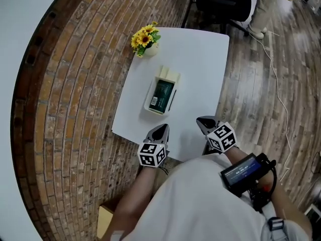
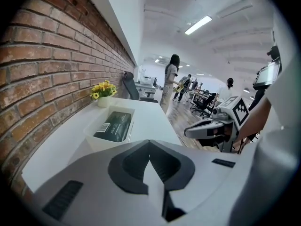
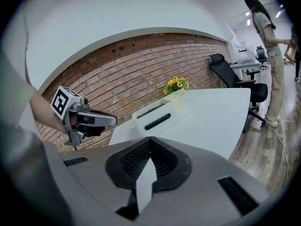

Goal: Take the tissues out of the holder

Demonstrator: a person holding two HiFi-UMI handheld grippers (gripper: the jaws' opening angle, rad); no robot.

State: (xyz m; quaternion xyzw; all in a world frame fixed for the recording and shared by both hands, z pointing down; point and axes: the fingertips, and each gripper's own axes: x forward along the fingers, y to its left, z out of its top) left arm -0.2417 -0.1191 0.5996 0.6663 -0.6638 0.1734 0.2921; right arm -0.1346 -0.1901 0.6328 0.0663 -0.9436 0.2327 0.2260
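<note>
– One white table (image 1: pixel 200 69) below you, pushed up against the brick wall (image 1: pixel 75 84). Where do your grippers stand?
– Both hang over the near edge. Your left gripper (image 1: pixel 161 128) has its jaws pressed together, with nothing between them. Your right gripper (image 1: pixel 204 120) is the same, jaws closed on nothing. The two are apart, tips pointing up the table.
– And the holder?
– Your white holder (image 1: pixel 170 76) sits mid-table, its long side running away from you. It is well clear of both grippers.
– Tissues?
– They lie flat inside the holder, a dark green pack of tissues (image 1: pixel 162 95) with its label up. Neither gripper touches it.
– Anything smaller?
– Yellow flowers (image 1: pixel 144 37) in a little pale pot at the far left corner, beyond the holder and close to the wall.
</note>
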